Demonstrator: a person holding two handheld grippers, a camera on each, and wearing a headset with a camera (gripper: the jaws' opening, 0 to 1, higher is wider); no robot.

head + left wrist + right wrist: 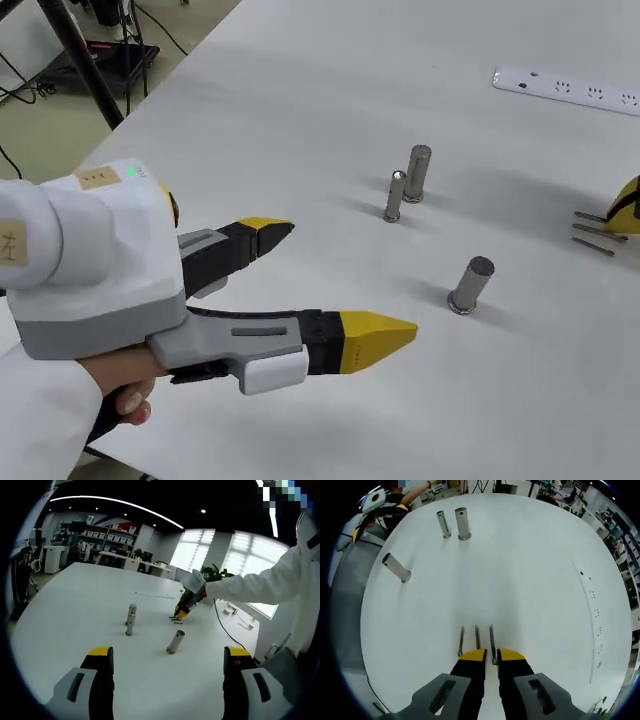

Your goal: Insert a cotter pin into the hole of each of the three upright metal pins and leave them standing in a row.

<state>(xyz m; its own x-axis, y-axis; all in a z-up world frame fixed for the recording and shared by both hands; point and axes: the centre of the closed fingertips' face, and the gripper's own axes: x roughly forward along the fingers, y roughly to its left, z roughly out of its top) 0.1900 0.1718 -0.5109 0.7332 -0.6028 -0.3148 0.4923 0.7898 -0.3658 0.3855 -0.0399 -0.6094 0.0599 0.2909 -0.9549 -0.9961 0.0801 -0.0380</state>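
Three metal pins stand upright on the white table: two close together (418, 172) (395, 195) and one apart, nearer me (471, 284). My left gripper (330, 285) hovers open and holding nothing, left of them; its own view shows the near pin (175, 641) ahead between the wide jaws. Three cotter pins (477, 636) lie side by side on the table. My right gripper (492, 655) is down at their ends, jaws drawn nearly together around the rightmost cotter pin (492, 641). It also shows at the right edge as the right gripper (628, 205).
A white power strip (565, 88) lies at the far right of the table. The table edge (150, 90) runs along the left, with a dark stand leg and cables on the floor beyond. Bare tabletop surrounds the pins.
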